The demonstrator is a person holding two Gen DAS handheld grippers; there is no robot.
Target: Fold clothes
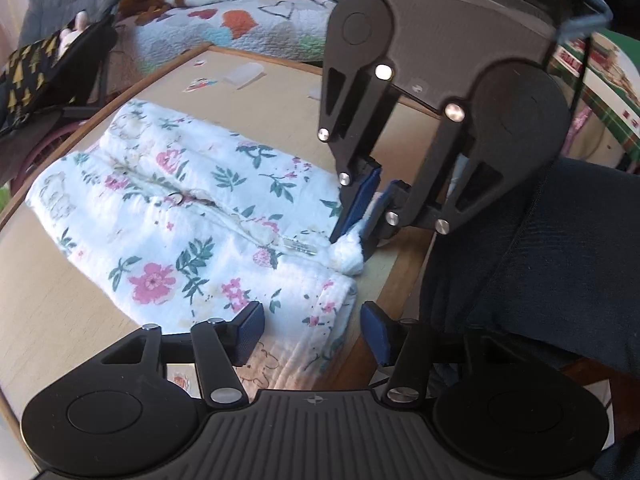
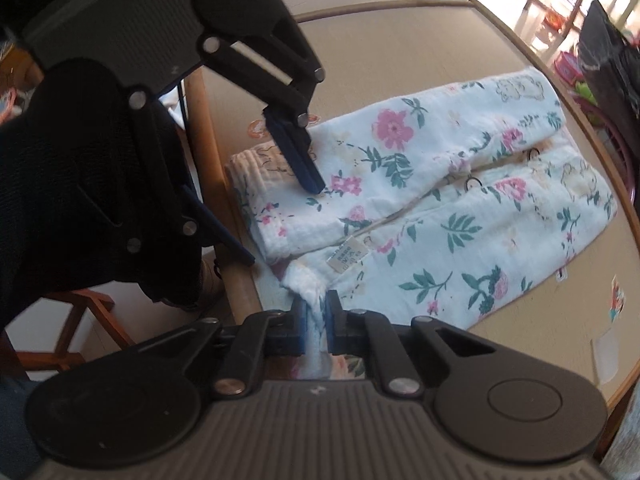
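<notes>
Lying flat on the tan wooden table (image 1: 280, 92), the white floral garment (image 1: 192, 216) spreads lengthwise away from the near edge, its two halves meeting along a centre opening with small ring fasteners. A printed care label (image 2: 345, 258) sits near the end closest to the grippers; its text is too small to read.

The right gripper (image 2: 316, 312) is clamped on a bunched white corner of the garment, blue pads pressed against the fabric from both sides. Below the pads the pinched cloth disappears behind the gripper body, so how much is held cannot be told. From the left wrist view the same gripper (image 1: 360, 224) reaches down from above, and its housing hides part of the table's far side.

The left gripper (image 1: 310, 330) hangs over the garment's near edge with its fingers (image 1: 250, 330) spread wide, nothing between them. In the right wrist view it (image 2: 276, 196) appears edge-on; one pad lies over the cloth, but whether it touches is unclear. A dark sleeve (image 1: 540, 264) covers the table's right edge. Beyond the table, a quilted bed cover (image 1: 248, 28) and soft toys are cut off by the frame.
</notes>
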